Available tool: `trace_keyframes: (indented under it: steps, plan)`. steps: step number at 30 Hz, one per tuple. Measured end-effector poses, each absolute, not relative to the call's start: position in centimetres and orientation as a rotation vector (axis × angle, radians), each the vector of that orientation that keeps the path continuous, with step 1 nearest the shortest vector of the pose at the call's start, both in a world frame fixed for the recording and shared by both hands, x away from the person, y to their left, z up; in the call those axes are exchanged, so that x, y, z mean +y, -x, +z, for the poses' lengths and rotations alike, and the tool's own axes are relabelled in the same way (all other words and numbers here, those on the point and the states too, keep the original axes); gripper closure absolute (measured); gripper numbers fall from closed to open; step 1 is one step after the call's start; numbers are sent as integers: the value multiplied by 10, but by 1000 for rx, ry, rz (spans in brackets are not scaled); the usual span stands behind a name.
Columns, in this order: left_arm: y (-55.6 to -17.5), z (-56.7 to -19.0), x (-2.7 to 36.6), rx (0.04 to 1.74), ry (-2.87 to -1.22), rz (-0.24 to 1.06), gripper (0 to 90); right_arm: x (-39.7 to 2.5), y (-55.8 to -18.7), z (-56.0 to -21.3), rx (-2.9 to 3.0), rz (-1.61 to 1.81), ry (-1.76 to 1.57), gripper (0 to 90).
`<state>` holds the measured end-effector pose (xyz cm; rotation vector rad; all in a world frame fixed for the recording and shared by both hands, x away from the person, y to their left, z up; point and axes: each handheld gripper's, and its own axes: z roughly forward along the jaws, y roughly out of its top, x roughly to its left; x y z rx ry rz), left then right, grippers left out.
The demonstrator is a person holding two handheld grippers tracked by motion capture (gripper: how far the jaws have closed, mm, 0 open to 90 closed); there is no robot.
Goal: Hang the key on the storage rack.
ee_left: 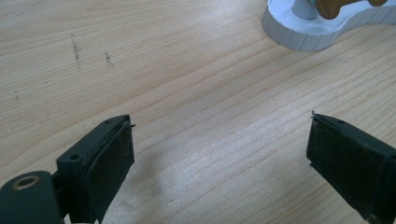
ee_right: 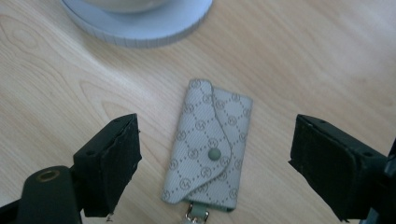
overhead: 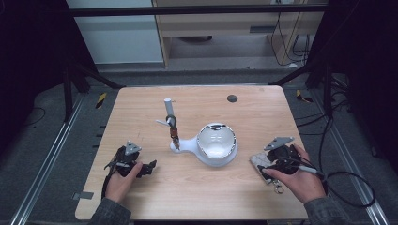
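Lying flat between spread right tongs [ee_right: 215, 163]: grey key pouch [ee_right: 208, 142].

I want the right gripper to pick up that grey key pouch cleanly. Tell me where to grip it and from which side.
Come from straight above. The key pouch lies flat on the table, lengthwise between the open jaws of the right gripper. Probably best to close across its narrow width near the snap button, clear of the metal clasp at its end.

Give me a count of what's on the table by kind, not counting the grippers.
Patterned key pouch: 1
White stand with a bowl-shaped dish: 1
Item hanging on the stand's post, too small to identify: 1
Total: 3
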<state>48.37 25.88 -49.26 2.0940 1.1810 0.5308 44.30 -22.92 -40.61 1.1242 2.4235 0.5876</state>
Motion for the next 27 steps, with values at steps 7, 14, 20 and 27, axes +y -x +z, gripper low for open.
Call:
trace_keyframes:
  steps: [7, 14, 20, 27]
  plan:
    - [-485, -499, 258, 1196, -2136, 524, 68, -238, -452, -427, 2497, 496, -1271, 122]
    - [-487, -502, 259, 1205, -2142, 521, 66, -237, -459, -447, 2523, 432, -1347, 98]
    - [-488, -504, 261, 1210, -2130, 511, 40, -238, -462, -457, 2537, 402, -1387, 113]
    - [-488, -506, 260, 1203, -2121, 515, 27, -240, -463, -462, 2543, 404, -1401, 127]
